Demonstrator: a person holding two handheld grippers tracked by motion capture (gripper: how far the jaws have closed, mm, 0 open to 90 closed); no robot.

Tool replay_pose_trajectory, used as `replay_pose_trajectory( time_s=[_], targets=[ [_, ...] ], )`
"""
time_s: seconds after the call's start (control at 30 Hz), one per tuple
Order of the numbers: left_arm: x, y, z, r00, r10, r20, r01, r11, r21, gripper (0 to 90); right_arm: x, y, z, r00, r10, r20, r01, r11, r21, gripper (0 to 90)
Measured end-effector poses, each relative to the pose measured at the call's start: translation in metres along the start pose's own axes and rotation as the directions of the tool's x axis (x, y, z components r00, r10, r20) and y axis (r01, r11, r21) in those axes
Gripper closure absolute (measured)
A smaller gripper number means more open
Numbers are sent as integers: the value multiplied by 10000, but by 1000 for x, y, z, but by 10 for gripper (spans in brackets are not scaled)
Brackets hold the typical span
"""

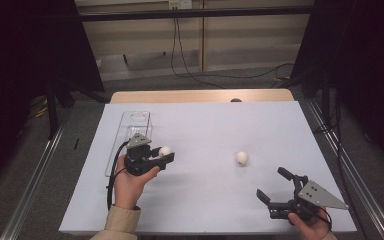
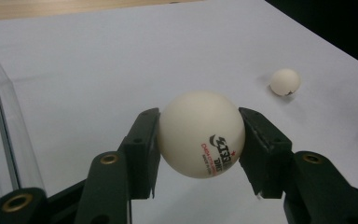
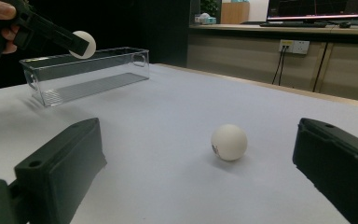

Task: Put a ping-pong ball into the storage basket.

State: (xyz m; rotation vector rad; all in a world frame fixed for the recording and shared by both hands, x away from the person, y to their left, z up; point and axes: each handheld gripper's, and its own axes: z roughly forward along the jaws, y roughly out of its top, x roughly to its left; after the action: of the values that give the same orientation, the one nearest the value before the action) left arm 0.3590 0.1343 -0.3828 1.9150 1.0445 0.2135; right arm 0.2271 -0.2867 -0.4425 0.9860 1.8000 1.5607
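Ping-pong ball (image 1: 165, 150), clamped in the left hand-held gripper (image 1: 164, 156) at centre-left of the high view, sits just right of the clear tray (image 1: 135, 120), while the right hand-held gripper (image 1: 275, 186) gapes wide at lower right.

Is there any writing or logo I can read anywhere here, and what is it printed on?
Held ball, in the left gripper: a black logo with a small red star and lines of red print beneath it; it stands askew and is too blurred to read for sure.
Ball on the table: a small dark and red mark, too small to read.
Clear box: no writing that I can see.
Screens at the back: coloured lines, nothing readable.
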Motion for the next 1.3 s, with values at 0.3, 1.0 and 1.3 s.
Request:
replay_pose_trajectory(
  time_s=[0.3,1.0,1.3],
  targets=[
    [3,1,-2,10000,-20,-88,20,10000,-40,511,0,0,0,10000,-11,-7,11,10000,-1,13],
    [9,5,-10,9993,-112,-360,103,9996,-244,511,0,0,0,10000,-4,4,4,10000,-19,13],
    [16,4,-14,9986,-190,-485,177,9995,-276,510,-1,0,0,10000,25,-11,-25,10000,10,13]
  ],
)
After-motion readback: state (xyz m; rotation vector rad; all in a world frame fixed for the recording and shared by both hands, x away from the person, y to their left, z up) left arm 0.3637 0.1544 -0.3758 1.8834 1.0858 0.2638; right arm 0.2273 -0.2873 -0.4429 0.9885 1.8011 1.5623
